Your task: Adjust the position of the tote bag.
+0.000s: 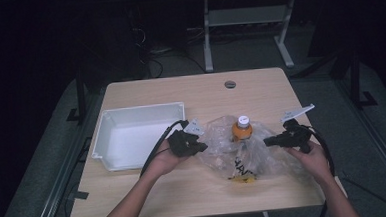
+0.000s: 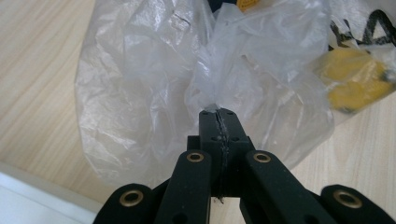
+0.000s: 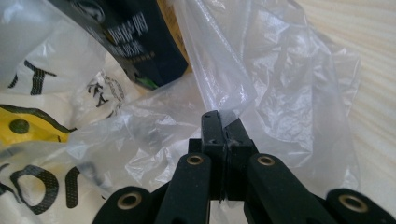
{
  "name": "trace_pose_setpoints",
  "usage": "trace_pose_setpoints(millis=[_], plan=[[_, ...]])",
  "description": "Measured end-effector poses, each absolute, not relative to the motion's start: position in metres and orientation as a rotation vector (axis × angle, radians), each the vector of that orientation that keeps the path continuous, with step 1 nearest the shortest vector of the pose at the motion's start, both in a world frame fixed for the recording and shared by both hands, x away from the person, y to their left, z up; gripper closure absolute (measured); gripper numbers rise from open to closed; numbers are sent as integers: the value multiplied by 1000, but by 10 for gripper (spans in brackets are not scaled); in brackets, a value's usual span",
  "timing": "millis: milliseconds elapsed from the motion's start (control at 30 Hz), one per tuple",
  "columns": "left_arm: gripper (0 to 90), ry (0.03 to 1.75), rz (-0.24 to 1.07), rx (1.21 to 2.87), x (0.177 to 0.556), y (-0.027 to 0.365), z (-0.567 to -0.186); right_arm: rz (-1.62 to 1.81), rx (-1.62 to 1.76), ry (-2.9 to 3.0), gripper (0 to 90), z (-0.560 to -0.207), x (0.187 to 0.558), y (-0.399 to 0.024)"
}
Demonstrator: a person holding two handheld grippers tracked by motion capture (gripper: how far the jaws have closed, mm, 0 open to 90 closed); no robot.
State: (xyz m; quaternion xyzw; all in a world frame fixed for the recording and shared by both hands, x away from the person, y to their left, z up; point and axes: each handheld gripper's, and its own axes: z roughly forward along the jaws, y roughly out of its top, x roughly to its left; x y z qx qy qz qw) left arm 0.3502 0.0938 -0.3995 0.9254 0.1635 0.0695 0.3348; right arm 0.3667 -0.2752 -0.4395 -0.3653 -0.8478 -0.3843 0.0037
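Observation:
A clear plastic bag (image 1: 223, 152) with yellow and black print lies on the wooden table (image 1: 195, 193). An orange bottle (image 1: 241, 130) with a white cap stands upright inside it. My left gripper (image 1: 203, 147) is shut on the bag's left edge. In the left gripper view the film (image 2: 210, 88) bunches up out of the closed jaws of the left gripper (image 2: 218, 112). My right gripper (image 1: 267, 141) is shut on the bag's right edge, and the right gripper view shows a fold of plastic (image 3: 224, 88) pinched at the right gripper's (image 3: 223, 122) tips, with the bottle's dark label (image 3: 135, 42) beyond.
An open white bin (image 1: 137, 134) sits on the table left of the bag, close to my left hand; its rim (image 2: 37, 196) shows low in the left gripper view. A round cable hole (image 1: 230, 84) is at the table's far edge. Desk legs stand on the floor beyond.

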Motion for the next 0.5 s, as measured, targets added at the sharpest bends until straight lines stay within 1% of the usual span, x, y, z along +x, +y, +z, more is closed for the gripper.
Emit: trace_pose_setpoints(millis=[300, 500], plan=[[900, 434, 158, 2405, 339, 91, -411, -1169, -1153, -2683, 888, -451, 362, -273], [900, 435, 156, 2404, 334, 92, -417, -1152, -1182, -2691, 884, -452, 360, -272]])
